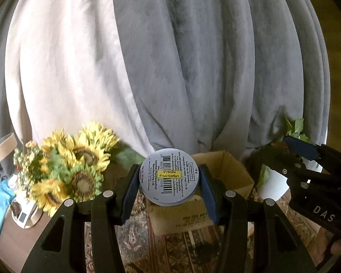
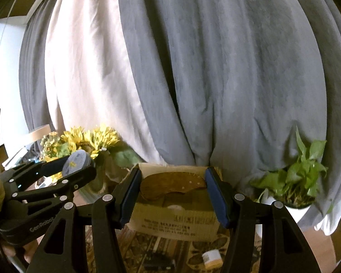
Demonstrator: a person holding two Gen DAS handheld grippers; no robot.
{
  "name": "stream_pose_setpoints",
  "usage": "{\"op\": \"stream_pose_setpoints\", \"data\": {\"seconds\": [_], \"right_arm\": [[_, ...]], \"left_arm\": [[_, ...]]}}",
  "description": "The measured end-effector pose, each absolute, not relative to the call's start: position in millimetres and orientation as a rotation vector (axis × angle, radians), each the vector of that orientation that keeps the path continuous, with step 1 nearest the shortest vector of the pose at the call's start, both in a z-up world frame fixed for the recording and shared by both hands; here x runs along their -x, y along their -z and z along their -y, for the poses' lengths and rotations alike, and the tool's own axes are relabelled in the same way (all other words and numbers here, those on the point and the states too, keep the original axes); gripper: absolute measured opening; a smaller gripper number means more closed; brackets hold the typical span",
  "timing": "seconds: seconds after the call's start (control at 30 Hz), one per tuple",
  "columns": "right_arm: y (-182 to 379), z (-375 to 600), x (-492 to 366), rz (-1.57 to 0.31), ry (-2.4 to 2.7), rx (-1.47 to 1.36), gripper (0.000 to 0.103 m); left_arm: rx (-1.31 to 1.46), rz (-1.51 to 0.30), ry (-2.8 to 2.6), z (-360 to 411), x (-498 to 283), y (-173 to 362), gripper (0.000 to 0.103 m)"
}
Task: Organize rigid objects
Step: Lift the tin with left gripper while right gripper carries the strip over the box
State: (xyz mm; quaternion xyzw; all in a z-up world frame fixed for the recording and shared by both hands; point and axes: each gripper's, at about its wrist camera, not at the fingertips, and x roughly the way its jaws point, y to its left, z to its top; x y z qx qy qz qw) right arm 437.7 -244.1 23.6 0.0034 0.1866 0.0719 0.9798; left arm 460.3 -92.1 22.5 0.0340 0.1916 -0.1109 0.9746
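A round silver tin (image 1: 169, 177) with a barcode label and a yellow sticker is gripped by its rim, its flat face toward the camera, with my left gripper (image 1: 169, 180) shut on it. Behind it stands an open cardboard box (image 1: 229, 173). In the right wrist view my right gripper (image 2: 172, 190) is shut on a flat brown kidney-shaped piece (image 2: 170, 184) with small studs, held in front of the same box (image 2: 175, 220). The left gripper (image 2: 76, 167) with the tin (image 2: 76, 160) shows at the left there. The right gripper (image 1: 277, 154) appears at the right of the left wrist view.
Artificial sunflowers (image 1: 75, 168) stand left of the box, and a potted green plant (image 2: 293, 182) in a white pot stands to its right. Grey and white curtains (image 2: 193, 68) hang behind. A small jar (image 2: 212, 258) lies on the patterned rug (image 1: 147, 243) below.
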Motion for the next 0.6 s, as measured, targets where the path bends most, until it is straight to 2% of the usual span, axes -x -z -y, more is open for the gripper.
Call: {"op": "stream_pose_setpoints", "data": {"seconds": [0.6], "right_arm": [[-33.3,253.6,-502.3,-0.422,-0.163,0.031,0.059]], "left_arm": [[-0.095,-0.412,0.228,99.5,-523.5,-32.9,0.051]]}}
